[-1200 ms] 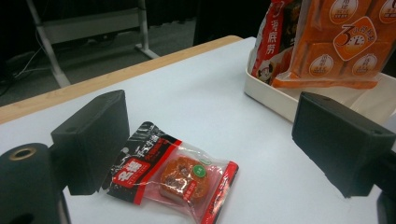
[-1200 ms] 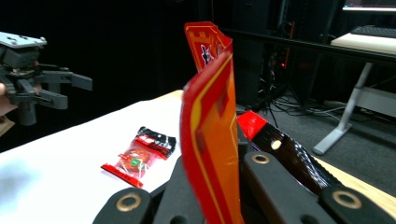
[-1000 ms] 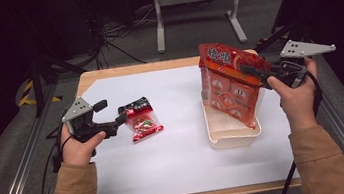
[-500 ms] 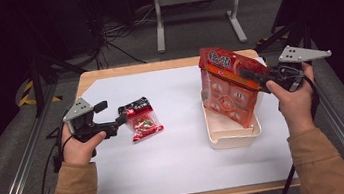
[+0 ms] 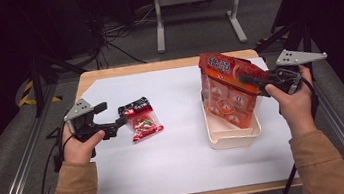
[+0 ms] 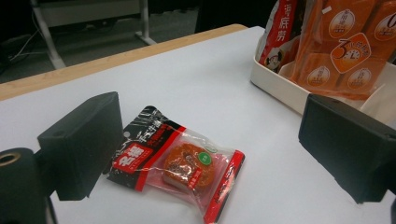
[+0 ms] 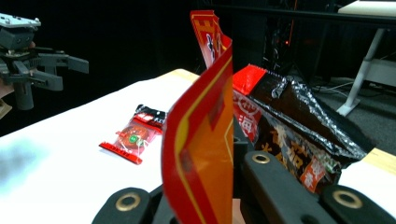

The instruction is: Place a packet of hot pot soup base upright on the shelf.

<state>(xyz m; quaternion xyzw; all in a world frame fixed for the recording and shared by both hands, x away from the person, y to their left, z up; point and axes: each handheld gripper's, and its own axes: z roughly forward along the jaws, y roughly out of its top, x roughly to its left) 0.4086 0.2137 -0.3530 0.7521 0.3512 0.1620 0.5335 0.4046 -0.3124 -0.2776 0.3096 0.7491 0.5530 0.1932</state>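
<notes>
Right claw (image 5: 247,79) clamped on orange bag (image 5: 227,94), partly lowered into tub (image 5: 233,138) at three o'clock; left claw (image 5: 112,116) apart, snack packet (image 5: 141,120) unpacked at nine o'clock.

- The left tool (image 5: 113,126) is black, with a grey three-cornered plate on top.
- The right tool (image 5: 248,80) has brass-coloured screws.
- Black cables trail behind.
- Both sleeves are tan.

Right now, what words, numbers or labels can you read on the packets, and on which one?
"3": in a white badge on the orange bag, which the right gripper holds over the bin.
Chinese print on that bag: too blurred to read.
Chinese print on the small snack packet: too blurred to read.
</notes>
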